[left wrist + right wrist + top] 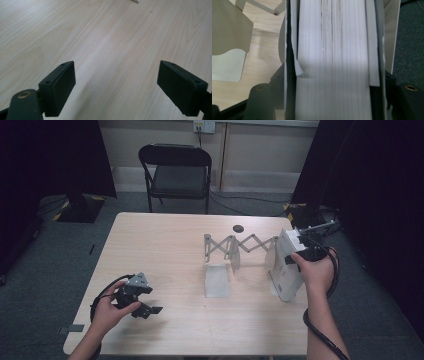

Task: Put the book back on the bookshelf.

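- The book (288, 265) stands upright at the right of the high view, in the last slot of the folding book rack (240, 247), near the right edge of the table (165, 270). Placing it looks almost done.
- The right gripper (295, 257) sits over the book's top edge. In the right gripper view the page block (334, 62) runs up the middle of the frame between the two black jaws. They flank the covers closely, but I cannot tell whether the pads press on them, so I cannot say whether the book is released.
- The left gripper (150, 309) rests at the lower left of the high view, well apart from the rack. Its jaws are spread wide with only bare tabletop (112, 37) between them.
- The rack's other slots, toward the middle of the high view, hold nothing.
- Left to do, as I judge it: let go fully, lift the right gripper off, and see that the book stays upright against its divider.
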Available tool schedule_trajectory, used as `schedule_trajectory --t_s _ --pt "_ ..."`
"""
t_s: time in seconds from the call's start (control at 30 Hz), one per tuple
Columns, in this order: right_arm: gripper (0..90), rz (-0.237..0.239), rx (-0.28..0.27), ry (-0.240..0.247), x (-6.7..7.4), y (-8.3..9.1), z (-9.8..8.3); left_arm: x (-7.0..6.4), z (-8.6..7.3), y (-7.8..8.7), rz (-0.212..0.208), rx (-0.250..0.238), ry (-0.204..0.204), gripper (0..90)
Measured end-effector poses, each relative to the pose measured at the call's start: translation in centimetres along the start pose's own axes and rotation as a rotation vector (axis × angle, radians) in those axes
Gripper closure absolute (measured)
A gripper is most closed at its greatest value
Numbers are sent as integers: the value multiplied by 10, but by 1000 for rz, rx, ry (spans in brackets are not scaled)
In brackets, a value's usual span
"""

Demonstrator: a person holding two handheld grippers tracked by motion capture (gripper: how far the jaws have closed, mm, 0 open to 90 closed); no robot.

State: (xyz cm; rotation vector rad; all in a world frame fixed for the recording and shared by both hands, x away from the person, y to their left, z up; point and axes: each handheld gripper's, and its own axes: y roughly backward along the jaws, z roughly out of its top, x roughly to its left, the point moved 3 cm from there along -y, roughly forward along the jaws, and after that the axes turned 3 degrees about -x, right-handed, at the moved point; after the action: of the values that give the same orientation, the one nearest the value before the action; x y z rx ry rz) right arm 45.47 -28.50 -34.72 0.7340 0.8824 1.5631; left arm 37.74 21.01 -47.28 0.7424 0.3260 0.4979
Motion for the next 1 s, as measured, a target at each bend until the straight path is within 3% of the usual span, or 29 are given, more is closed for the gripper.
schedule_trajectory --t_s 1.0 --pt "230 51 -10 -24 -3 13 -23 -3 2 3 6 -7 -11 149"
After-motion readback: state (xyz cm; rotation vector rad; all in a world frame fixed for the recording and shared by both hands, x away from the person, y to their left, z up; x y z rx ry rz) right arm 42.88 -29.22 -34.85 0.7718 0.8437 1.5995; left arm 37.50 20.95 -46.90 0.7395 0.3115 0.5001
